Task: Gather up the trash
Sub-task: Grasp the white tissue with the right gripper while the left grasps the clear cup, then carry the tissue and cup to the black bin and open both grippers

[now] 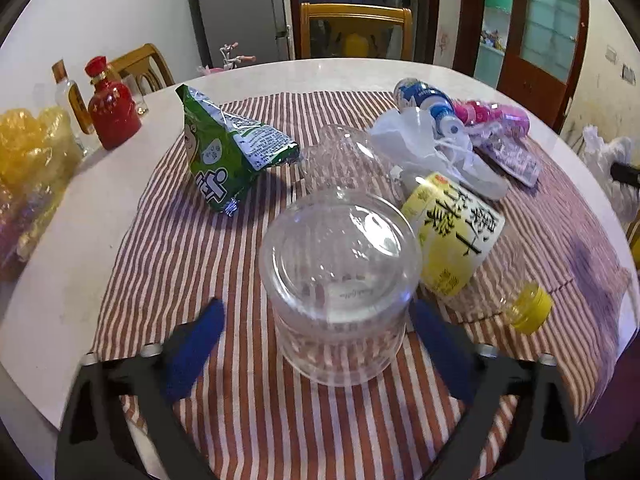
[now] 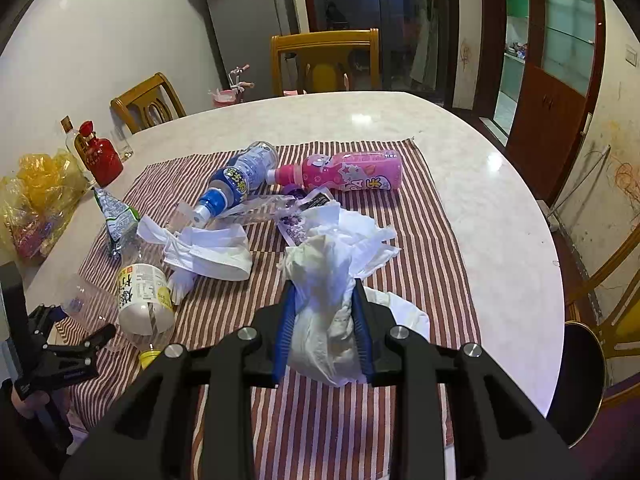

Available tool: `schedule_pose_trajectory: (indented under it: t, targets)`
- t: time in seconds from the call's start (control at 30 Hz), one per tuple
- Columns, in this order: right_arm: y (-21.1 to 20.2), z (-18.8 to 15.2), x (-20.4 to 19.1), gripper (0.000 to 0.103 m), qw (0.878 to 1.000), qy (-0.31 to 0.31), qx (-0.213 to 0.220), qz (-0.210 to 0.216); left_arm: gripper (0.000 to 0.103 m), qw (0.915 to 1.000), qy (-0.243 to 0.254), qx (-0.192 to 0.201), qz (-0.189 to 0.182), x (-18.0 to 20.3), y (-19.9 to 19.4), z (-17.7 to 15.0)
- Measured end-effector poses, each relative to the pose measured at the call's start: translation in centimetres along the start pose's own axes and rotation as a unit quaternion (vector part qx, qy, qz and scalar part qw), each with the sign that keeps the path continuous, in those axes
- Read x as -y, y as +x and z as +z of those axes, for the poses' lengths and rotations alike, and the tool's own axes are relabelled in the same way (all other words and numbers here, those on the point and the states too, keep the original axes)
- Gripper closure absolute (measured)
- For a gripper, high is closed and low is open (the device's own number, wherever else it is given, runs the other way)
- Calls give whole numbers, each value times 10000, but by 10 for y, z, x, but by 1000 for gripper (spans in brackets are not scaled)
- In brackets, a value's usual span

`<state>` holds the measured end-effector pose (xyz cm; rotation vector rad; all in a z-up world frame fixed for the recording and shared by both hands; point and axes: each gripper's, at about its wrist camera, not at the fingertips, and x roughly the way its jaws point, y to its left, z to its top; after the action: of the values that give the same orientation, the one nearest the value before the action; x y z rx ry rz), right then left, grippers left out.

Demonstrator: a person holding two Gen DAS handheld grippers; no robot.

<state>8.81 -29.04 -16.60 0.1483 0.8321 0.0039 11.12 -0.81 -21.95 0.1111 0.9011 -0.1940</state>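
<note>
Holding a crumpled white tissue wad pinched tight in my right hand-held gripper, just above the striped cloth on the counter. My left hand-held gripper sits wide around a clear plastic cup lying near me, pads not pressing. A yellow-labelled bottle lies just right of it.

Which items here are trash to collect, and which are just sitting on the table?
Trash for the job:
- clear plastic cup, between the left gripper fingers
- crumpled tissue wad, pinched by the right gripper
- yellow-label bottle
- green snack bag
- blue bottle
- pink bottle

Just lying about:
- red bottle
- striped cloth
- yellow bags
</note>
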Motion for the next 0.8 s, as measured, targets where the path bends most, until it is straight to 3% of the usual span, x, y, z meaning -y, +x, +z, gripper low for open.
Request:
schedule_pose_trajectory:
  t: [0.03,0.23,0.53,0.8]
  targets:
    - [0,0,0,75,10000,8,1,0,45,9999,-65,-32,-101,-2,1,1]
    - [-1,1,1,75,10000,1,-8,11,46,9991,-342,-73,-231,-12,-1,4]
    - [-1,0,-2,75,10000,-8,0,81,46,9979,-166,598,191,-16,-57,23]
    - [-24,0,13,75,9996,99,273,-12,46,9943,178,1002,-307,22,-87,47]
